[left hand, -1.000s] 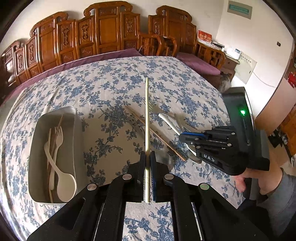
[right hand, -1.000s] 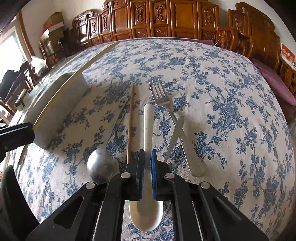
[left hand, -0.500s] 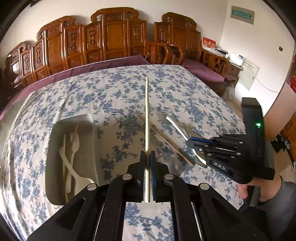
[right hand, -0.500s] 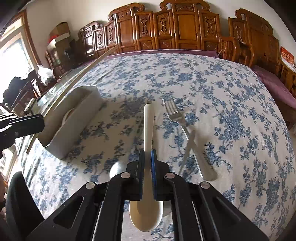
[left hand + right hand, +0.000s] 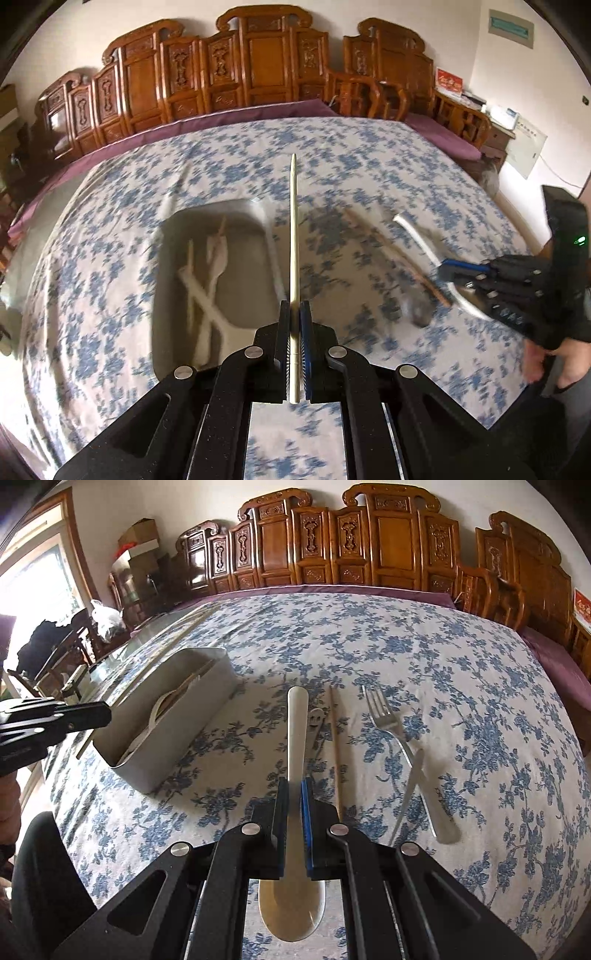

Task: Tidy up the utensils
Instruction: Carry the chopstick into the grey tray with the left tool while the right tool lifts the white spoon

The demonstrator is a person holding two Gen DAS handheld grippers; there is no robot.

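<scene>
Left tongs (image 5: 294, 332) clamp 1 thin, light chopstick (image 5: 293, 236) above the grey bin (image 5: 207, 218). Right tongs (image 5: 293, 823) grip a stiff, slick-looking cream spoon (image 5: 296, 731) mid-handle, which looks like the safest hold.

motion blur is smearing the tablecloth (image 5: 110, 258), the grey bin (image 5: 162, 280) and the pale utensils (image 5: 207, 280) inside it in the left wrist view, so their count is staying unclear. the right gripper (image 5: 294, 794) is hiding the white spoon (image 5: 297, 723)'s neck. the frame's left edge is cutting off the left gripper (image 5: 107, 713), and the bin wall is covering most of its contents.
</scene>
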